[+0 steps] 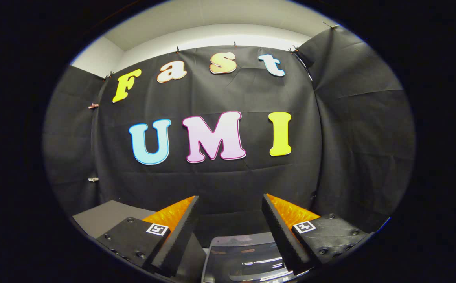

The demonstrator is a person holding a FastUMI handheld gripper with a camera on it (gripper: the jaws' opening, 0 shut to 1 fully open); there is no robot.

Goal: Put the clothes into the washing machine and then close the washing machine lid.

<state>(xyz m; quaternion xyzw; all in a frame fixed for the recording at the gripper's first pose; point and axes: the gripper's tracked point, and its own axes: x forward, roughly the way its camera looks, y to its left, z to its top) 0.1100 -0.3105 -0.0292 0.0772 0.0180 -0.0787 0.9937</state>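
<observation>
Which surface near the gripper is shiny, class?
The glossy panel between the open gripper's fingers: it mirrors lights, while the grey surface beside one finger is matt.

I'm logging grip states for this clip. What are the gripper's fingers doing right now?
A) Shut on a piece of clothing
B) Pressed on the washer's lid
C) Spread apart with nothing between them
C: the gripper has its fingers apart, with only the black cloth wall showing in the gap.
</observation>
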